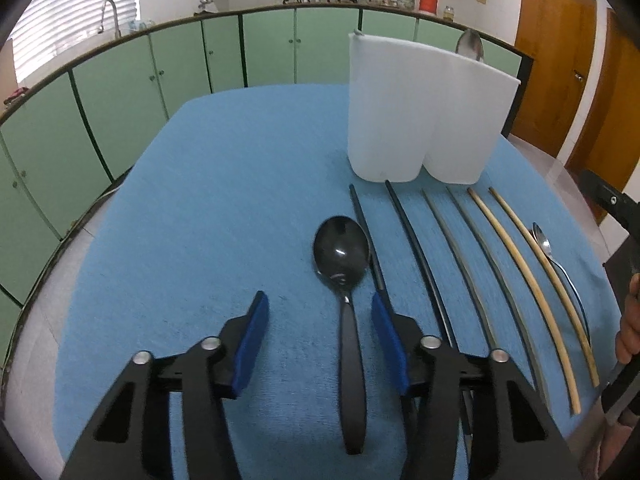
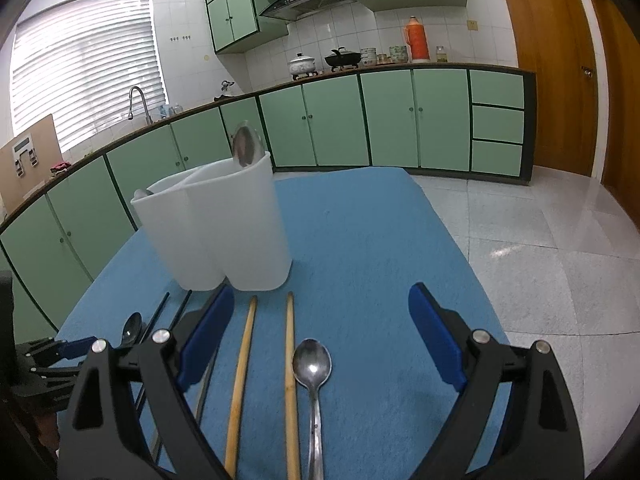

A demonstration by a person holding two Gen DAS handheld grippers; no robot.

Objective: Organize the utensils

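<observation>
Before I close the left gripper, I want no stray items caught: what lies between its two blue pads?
Only the black plastic spoon, handle running between the left gripper pads on blue cloth, in the left wrist view.

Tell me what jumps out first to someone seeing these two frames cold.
The white two-compartment holder at the far side of the blue cloth, a metal spoon already standing in it. In front lie paired chopsticks in a row. The left gripper straddles a black spoon, jaws apart; the right gripper stands open over a steel spoon.
</observation>
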